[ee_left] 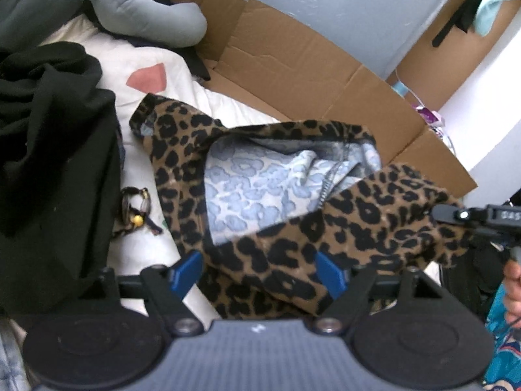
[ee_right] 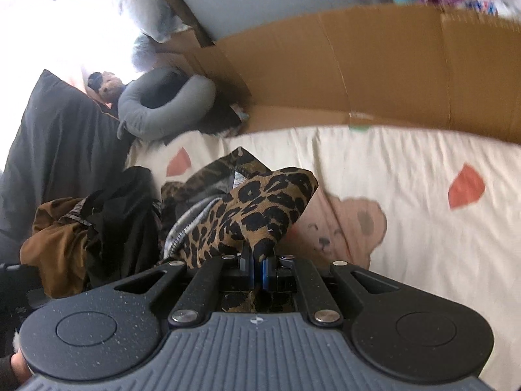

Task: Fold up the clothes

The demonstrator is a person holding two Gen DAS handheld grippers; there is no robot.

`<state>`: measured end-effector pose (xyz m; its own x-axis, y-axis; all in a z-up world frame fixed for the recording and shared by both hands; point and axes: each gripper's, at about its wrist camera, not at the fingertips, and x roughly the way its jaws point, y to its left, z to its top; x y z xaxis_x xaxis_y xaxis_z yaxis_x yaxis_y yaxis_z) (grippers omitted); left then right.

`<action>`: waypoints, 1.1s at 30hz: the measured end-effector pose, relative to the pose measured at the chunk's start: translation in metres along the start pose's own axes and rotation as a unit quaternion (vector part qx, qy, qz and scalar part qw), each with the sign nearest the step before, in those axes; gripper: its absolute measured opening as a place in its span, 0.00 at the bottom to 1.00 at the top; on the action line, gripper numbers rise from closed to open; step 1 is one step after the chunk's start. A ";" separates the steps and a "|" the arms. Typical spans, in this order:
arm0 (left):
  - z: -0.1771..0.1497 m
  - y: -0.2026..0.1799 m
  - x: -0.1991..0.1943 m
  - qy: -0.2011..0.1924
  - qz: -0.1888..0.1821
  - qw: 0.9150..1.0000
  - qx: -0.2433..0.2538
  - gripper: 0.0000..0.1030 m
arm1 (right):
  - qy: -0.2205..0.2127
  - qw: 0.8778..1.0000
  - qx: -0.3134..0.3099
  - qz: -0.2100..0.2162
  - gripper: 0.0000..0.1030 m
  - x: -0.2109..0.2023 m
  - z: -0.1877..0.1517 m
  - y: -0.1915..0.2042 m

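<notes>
- The folding looks barely begun: a leopard-print garment (ee_left: 286,247) lies rumpled on a bed (ee_right: 407,176), partly turned open so its pale blue patterned lining and a zip show.
- The right tongs (ee_right: 257,262) are closed, pinching one edge of the leopard-print garment and holding that part raised off the bed.
- The left tongs (ee_left: 260,272) stand wide apart with a fold of the same garment lying between them; the blue pads do not appear to press on it, so I judge this side is not gripping.
- No neat fold or finished stack is visible anywhere.
- To the left of the garment sits a heap of black clothes (ee_left: 49,137), and the right view also shows a brown garment (ee_right: 55,238) in that heap; all of it looks unfolded and still to be done.
- A flattened cardboard box (ee_left: 293,65) rests along the far edge of the bed; it is opened flat and holds nothing that can be seen.
- A grey neck pillow (ee_right: 162,110) and a small trinket (ee_left: 136,211) also lie on the bed.
</notes>
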<state>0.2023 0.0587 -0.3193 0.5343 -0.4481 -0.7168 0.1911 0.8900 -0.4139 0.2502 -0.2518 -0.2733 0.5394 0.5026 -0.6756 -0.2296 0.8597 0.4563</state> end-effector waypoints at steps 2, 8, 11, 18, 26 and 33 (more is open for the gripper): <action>0.004 -0.006 0.002 -0.006 0.005 1.000 0.014 0.77 | -0.009 1.000 -0.012 -0.003 0.02 -0.005 0.005 0.003; 0.020 -0.009 0.006 -0.019 0.009 0.999 0.031 0.77 | -0.046 0.998 -0.044 -0.009 0.01 -0.025 0.020 0.016; 0.028 -0.011 0.014 -0.022 0.015 0.999 0.038 0.77 | -0.039 0.997 -0.066 -0.008 0.01 -0.022 0.017 0.020; 0.049 -0.022 0.023 -0.025 0.011 0.998 0.058 0.77 | 0.008 0.997 -0.073 0.031 0.01 -0.008 -0.011 0.018; 0.057 -0.044 0.016 -0.025 -0.060 0.998 0.016 0.77 | 0.052 0.994 -0.073 0.062 0.01 -0.002 -0.041 0.021; 0.057 -0.053 0.019 -0.012 -0.082 0.997 0.000 0.77 | 0.089 0.989 -0.077 0.089 0.01 0.009 -0.065 0.029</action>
<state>0.2496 0.0076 -0.2791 0.5162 -0.5850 -0.6255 0.2779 0.8052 -0.5238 0.1956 -0.2164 -0.3036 0.3322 0.6429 -0.6902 -0.4366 0.7535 0.4916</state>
